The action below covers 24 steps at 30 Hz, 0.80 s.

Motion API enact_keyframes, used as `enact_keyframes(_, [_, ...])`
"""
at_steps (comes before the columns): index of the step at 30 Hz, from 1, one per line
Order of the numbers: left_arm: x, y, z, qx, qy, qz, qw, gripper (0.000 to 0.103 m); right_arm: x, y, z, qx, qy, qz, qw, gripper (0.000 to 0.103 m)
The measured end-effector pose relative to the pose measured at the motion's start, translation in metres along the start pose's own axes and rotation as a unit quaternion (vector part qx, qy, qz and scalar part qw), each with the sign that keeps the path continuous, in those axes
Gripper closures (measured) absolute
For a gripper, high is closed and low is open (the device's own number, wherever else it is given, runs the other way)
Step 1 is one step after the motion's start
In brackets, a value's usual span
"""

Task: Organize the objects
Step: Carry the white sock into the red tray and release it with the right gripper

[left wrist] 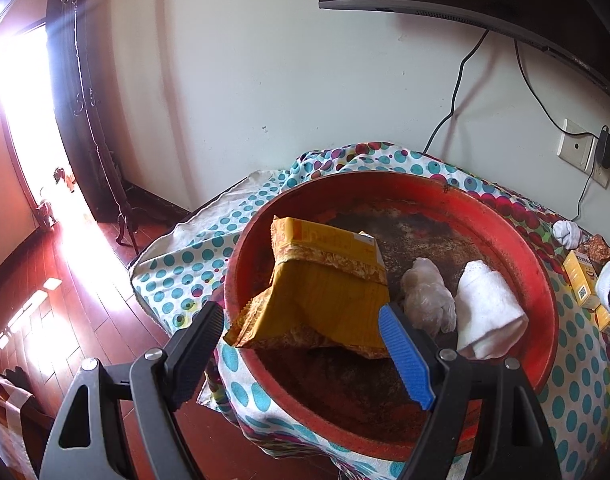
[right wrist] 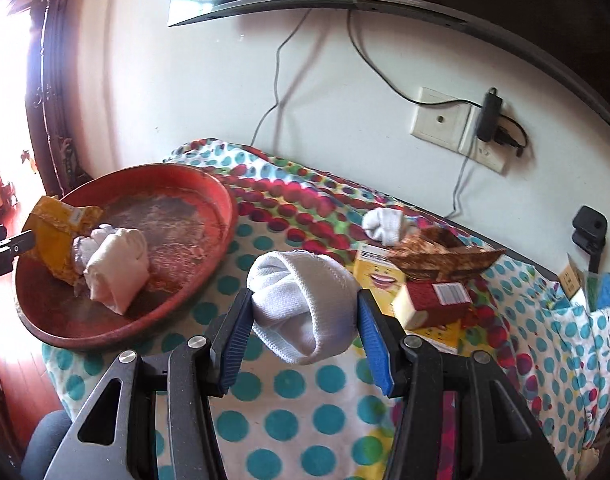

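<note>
Our right tool [right wrist: 303,320] pinched a rolled white sock [right wrist: 301,304] between its pads, lifted clear of the dotted cloth [right wrist: 289,420] on the surface, just right of the red basin [right wrist: 225,208]. Our left tool [left wrist: 301,332] stood spread, nothing pressed between its pads, over the basin's near left rim, close to the yellow packet [left wrist: 325,292] that lay propped inside.

In the basin a crumpled plastic bag [left wrist: 429,300] and a folded white cloth [left wrist: 489,312] already sat beside the packet. Farther right on the surface another sock [right wrist: 385,224], a brown wrapper [right wrist: 445,256] and small boxes [right wrist: 437,300] waited.

We judged the grip the main risk: the soft roll could squeeze out or unroll on the way across. It could also catch the basin's rim if carried low, and the two tools might crowd each other over the basin.
</note>
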<state>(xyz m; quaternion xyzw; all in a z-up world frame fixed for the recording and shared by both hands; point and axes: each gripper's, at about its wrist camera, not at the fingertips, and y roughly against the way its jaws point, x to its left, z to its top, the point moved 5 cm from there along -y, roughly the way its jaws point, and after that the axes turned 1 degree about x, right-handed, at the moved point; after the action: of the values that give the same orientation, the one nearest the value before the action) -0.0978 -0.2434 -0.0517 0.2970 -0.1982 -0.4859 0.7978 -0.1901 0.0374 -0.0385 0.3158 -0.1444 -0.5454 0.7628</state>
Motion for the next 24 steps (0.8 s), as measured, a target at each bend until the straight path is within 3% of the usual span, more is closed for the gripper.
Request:
enact_keyframes(12, [0.011,0.000,-0.003,0.001,0.015,-0.008,0.9999,0.021,0.094,-0.051,0.032,0.032,0.040,0.041,0.998,0.053])
enact_keyframes(24, [0.010,-0.005,-0.005,0.005,0.018,-0.015,0.9997,0.021,0.109,-0.114,0.051,0.089,-0.002,0.059,0.994,0.051])
